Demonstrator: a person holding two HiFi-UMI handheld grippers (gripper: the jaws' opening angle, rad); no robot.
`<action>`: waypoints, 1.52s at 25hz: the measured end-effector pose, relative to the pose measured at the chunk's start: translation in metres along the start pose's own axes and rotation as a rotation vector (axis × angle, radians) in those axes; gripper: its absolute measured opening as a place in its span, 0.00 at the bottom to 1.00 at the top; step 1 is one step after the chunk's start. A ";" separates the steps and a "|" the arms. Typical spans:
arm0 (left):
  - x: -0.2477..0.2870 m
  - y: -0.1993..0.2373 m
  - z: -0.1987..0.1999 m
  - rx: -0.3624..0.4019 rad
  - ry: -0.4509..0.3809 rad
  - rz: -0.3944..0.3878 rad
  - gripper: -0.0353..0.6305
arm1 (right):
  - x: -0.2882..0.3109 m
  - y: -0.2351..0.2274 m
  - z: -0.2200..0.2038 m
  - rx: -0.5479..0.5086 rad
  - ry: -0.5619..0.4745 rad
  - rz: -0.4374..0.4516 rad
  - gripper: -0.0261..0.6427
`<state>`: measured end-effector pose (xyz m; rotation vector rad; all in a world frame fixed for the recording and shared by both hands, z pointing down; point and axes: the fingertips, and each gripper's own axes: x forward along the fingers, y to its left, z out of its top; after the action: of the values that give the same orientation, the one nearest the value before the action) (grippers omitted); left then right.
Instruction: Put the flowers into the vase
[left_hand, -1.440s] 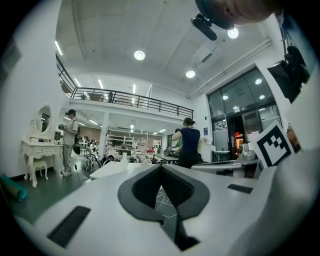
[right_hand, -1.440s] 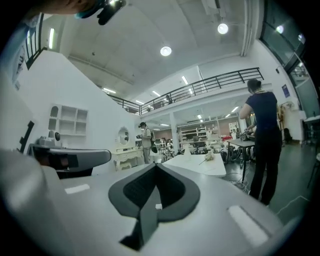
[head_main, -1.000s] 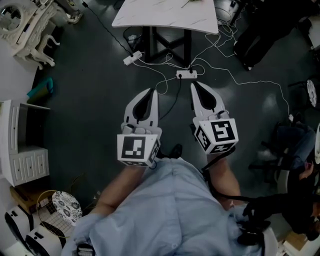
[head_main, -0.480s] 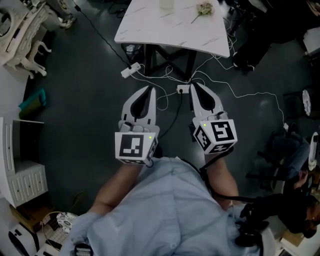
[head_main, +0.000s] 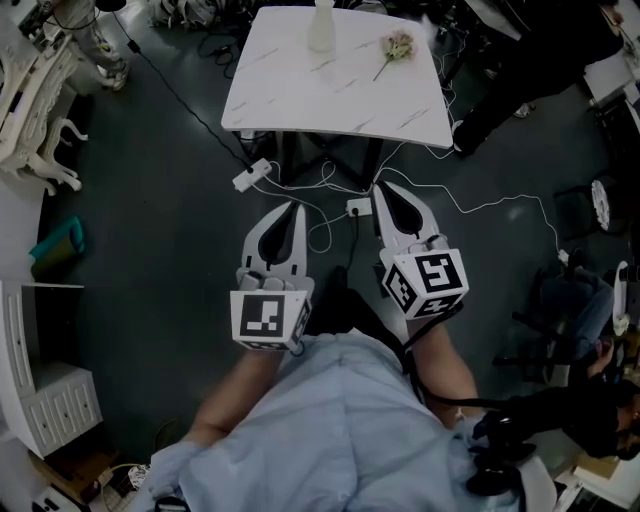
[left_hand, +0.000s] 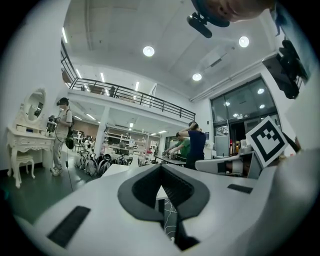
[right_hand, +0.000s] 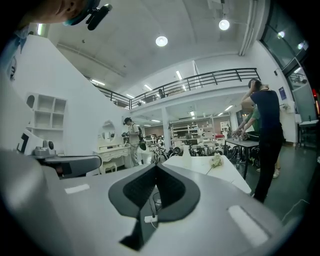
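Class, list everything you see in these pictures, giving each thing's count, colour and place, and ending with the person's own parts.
marble-patterned white table: one, white, top centre of the head view
slim pale vase: one, whitish, far edge of the table
stemmed pale flower: one, cream, lying on the table to the right of the vase
white power strips: two, white, on the floor near the table's base
ornate white dressing table: one, white, upper left
left hand-held gripper: one, white and black, shut, empty
right hand-held gripper: one, white and black, shut, empty

vase (head_main: 320, 27) left of flower (head_main: 397, 46), both on table (head_main: 330, 95)
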<state>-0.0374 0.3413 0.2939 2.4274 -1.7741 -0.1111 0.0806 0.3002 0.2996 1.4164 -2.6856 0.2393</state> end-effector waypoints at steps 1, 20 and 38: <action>0.003 0.002 0.000 -0.002 0.002 -0.001 0.06 | 0.003 -0.003 0.000 0.009 0.001 -0.008 0.04; 0.197 0.031 -0.002 0.087 0.063 -0.030 0.06 | 0.144 -0.165 0.007 0.097 -0.004 -0.104 0.04; 0.337 -0.001 0.029 0.151 0.064 -0.149 0.06 | 0.215 -0.275 0.032 0.146 -0.017 -0.157 0.04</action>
<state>0.0623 0.0185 0.2719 2.6348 -1.6286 0.0878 0.1864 -0.0329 0.3276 1.6678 -2.5988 0.4195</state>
